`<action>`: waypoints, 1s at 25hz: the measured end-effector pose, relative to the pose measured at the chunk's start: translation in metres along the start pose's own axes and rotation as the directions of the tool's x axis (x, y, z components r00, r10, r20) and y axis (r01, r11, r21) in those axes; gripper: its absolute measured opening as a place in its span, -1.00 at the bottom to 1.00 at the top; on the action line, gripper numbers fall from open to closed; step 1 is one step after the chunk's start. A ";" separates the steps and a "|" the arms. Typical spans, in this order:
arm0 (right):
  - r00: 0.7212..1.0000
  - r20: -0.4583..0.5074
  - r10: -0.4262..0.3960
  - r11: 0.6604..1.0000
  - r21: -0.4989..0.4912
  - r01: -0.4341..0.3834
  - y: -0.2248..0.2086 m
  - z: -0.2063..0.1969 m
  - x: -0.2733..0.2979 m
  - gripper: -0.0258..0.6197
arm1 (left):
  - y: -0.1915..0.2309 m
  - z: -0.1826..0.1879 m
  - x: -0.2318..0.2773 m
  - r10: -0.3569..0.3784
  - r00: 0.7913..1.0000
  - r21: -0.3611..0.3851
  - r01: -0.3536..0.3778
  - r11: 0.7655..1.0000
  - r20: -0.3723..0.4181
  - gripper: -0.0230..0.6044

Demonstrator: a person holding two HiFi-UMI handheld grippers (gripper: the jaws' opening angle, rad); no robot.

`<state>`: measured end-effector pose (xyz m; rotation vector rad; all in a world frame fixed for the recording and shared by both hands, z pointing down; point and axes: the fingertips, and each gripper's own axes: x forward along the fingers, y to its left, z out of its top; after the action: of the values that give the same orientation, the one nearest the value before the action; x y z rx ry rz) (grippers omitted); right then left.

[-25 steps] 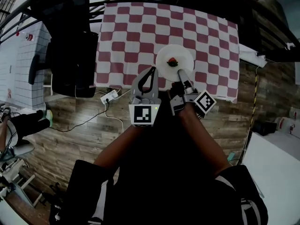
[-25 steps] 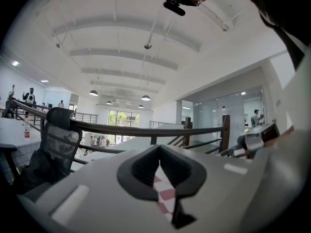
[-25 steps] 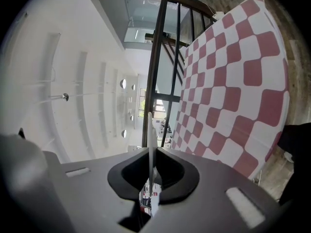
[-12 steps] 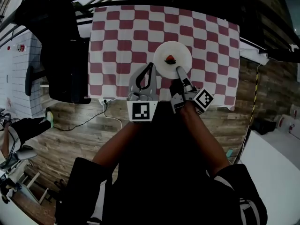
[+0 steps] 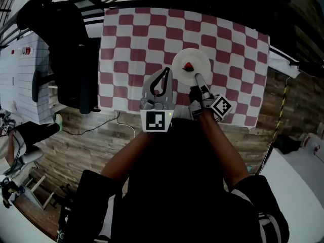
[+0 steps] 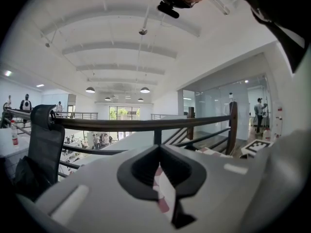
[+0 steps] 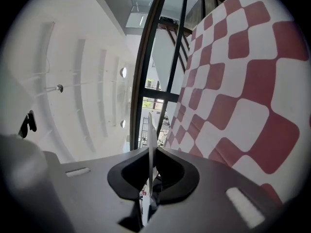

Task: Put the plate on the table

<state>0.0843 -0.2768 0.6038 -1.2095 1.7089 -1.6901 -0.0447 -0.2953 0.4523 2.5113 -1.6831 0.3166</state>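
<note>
White round plate, bearing small red object: near rim clamped edge-on in right gripper, above red-and-white checked tablecloth. Left gripper: jaws together, empty, just left of plate.

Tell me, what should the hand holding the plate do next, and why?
Probably lower the plate gently and level. The right gripper is shut on its near rim over the checkered tablecloth, and a small red thing sits on it that could roll. Whether it already touches the cloth I can't tell.
</note>
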 end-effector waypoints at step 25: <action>0.987 -0.146 -0.065 0.996 0.044 0.072 -0.124 0.000 0.048 -0.87 | -0.004 -0.043 0.042 0.025 0.992 -0.081 -0.035 0.996 -0.126 -0.90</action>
<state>0.0928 -0.2998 0.7348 -1.1607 1.7156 -1.8916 -0.0307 -0.3229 0.5041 2.3572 -1.6524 0.3900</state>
